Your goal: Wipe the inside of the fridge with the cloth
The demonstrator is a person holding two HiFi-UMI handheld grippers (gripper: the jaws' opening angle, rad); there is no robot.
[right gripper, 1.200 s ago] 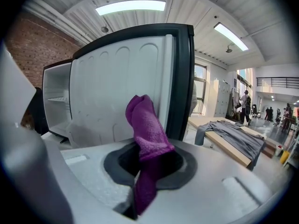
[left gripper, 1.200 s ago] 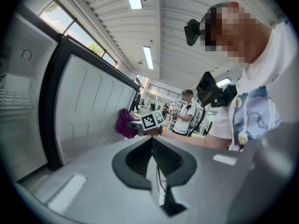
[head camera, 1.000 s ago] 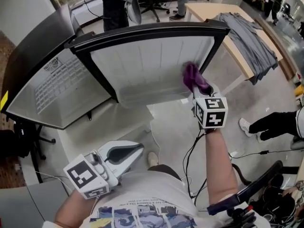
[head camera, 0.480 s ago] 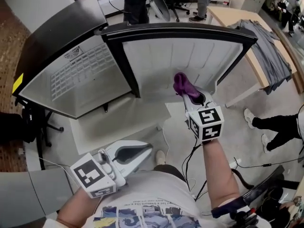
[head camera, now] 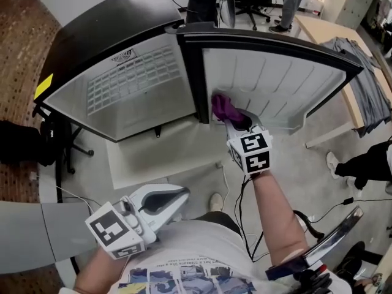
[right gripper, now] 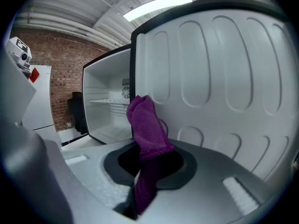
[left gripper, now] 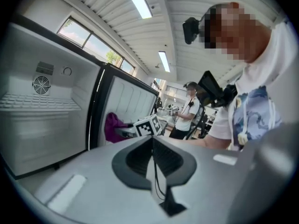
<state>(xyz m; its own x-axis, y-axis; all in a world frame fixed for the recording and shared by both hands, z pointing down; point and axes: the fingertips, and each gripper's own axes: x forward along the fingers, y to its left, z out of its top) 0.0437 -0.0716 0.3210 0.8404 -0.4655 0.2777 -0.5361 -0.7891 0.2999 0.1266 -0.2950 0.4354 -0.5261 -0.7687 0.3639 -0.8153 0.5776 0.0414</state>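
Note:
A small black fridge (head camera: pixel 116 26) stands open, its white inside (head camera: pixel 131 90) with a wire shelf showing at the left and its ribbed white door (head camera: pixel 275 84) swung out to the right. My right gripper (head camera: pixel 229 120) is shut on a purple cloth (head camera: pixel 224 108), held at the door's inner face near the hinge edge. In the right gripper view the cloth (right gripper: pixel 147 134) stands up between the jaws in front of the door (right gripper: pixel 224 78). My left gripper (head camera: pixel 174 196) hangs low by the person's body, shut and empty; its view shows the fridge interior (left gripper: pixel 42 111) and the cloth (left gripper: pixel 112 127) far off.
A wooden table (head camera: pixel 343 48) with grey clothing (head camera: pixel 367 84) stands to the right of the door. People and office chairs are behind the fridge at the top. A person's dark leg and white shoe (head camera: pixel 334 162) lie at the right. Cables (head camera: pixel 245 207) trail on the floor.
My right gripper with the cloth has slid leftward along the door's inner face toward the hinge side. The head view has shifted, showing more of the fridge's inside. The left gripper stays low.

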